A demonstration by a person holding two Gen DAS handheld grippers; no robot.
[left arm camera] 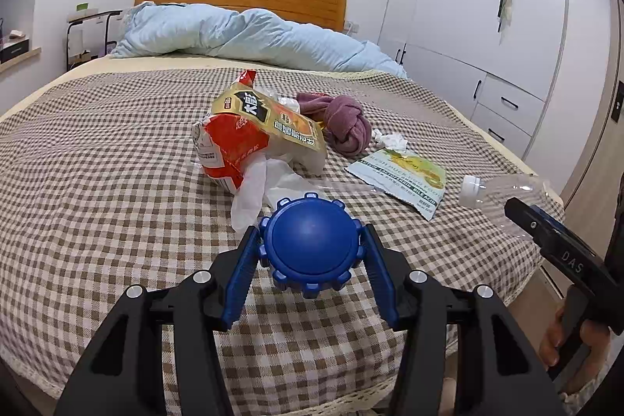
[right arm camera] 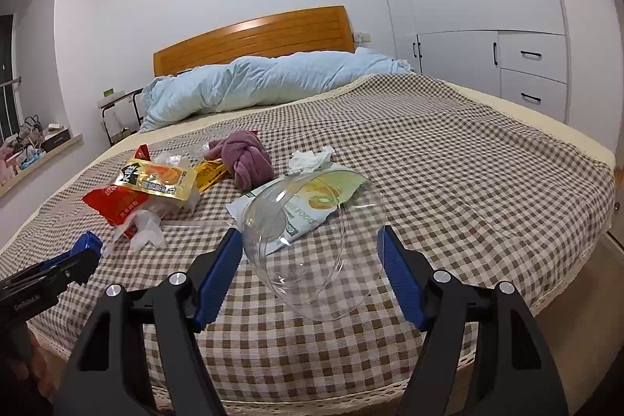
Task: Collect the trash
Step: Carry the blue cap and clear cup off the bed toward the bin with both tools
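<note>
Left wrist view: left gripper [left arm camera: 312, 252] clamps blue lid [left arm camera: 312, 246], held above checked bedspread [left arm camera: 117, 182]. Right gripper [right arm camera: 310, 256] grips clear bottle [right arm camera: 312, 240] around its body, base toward camera, off bed's near right corner. Step in hand, by my read: two pieces picked, need bin — none in view. Left on bed: red-gold wrappers [left arm camera: 249, 131], white plastic [left arm camera: 265, 190], green pouch [left arm camera: 405, 178], crumpled tissue [left arm camera: 390, 139]. Knotted purple towel [left arm camera: 347, 123] sits among them, touching wrappers — likely not trash, avoid grabbing. Blue duvet [left arm camera: 241, 34] well back.
</note>
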